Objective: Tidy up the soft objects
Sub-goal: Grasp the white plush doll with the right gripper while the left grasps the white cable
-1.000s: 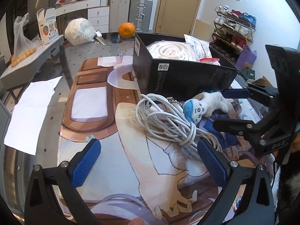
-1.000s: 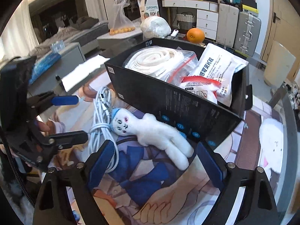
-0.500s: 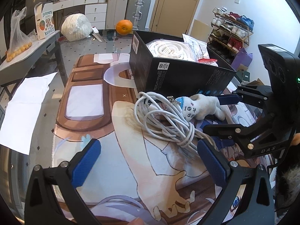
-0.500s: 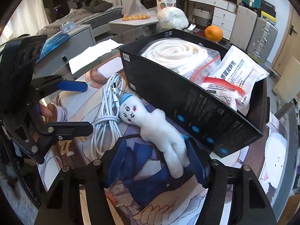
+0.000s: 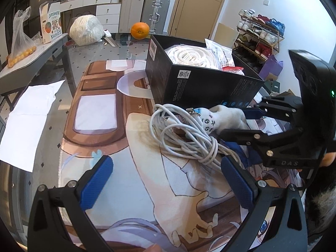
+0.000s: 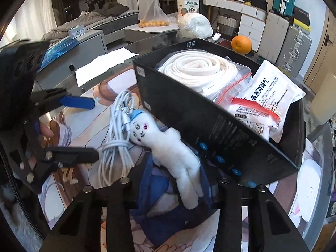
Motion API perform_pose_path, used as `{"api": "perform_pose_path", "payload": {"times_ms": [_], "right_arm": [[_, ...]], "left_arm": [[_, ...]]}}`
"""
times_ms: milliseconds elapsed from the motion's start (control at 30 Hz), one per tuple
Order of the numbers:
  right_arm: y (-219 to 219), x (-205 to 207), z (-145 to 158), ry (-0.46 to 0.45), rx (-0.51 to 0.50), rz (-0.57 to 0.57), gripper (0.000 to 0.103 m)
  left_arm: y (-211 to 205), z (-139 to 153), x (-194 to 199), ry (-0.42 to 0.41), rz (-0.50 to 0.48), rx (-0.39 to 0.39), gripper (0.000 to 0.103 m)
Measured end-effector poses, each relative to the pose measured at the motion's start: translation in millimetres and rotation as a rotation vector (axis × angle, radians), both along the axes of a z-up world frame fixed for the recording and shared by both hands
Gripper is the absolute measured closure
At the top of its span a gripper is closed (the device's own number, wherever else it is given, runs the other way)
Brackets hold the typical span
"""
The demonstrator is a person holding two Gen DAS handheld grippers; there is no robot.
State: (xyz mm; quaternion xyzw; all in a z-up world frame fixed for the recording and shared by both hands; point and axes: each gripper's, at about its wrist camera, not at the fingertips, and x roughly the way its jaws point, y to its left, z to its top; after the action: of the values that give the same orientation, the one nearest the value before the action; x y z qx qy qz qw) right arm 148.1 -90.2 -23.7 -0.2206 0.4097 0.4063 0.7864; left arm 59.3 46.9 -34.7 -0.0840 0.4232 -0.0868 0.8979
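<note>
One white plush doll [image 6: 168, 147], blue-capped, face stitched.

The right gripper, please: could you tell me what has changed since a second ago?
The right gripper narrowed from wide open and closed around the white plush doll's lower body. The left gripper stayed open; the white cable and black box kept their places.

Both grippers were built of matte black frames studded with silver screws. The left gripper [image 5: 166, 178] carried textured blue pads [image 5: 95, 179]; "DAS" was embossed on the right gripper [image 5: 237, 121].
</note>
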Motion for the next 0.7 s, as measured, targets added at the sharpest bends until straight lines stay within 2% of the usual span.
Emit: {"api": "perform_pose_path", "payload": {"times_ms": [67,167,333,533,700], "right_arm": [[-6,-4,-1,0.003,-0.001,-0.004,0.074],[-21,-10,0,0.003,-0.002,-0.028,0.076],[-42,-17,-1,0.051,0.022,-0.03,0.076],[-41,-14,-1,0.049,0.05,-0.028,0.073],[-30,-8,1,0.053,0.063,-0.015,0.064]], "left_arm": [[0,0,0,0.0,0.004,-0.003,0.0],[-3,1,1,0.001,0.003,-0.021,0.0],[-13,4,6,-0.008,-0.01,-0.03,0.0],[-15,3,17,-0.009,0.025,-0.048,0.0],[-17,1,24,0.009,0.01,-0.058,0.003]]}}
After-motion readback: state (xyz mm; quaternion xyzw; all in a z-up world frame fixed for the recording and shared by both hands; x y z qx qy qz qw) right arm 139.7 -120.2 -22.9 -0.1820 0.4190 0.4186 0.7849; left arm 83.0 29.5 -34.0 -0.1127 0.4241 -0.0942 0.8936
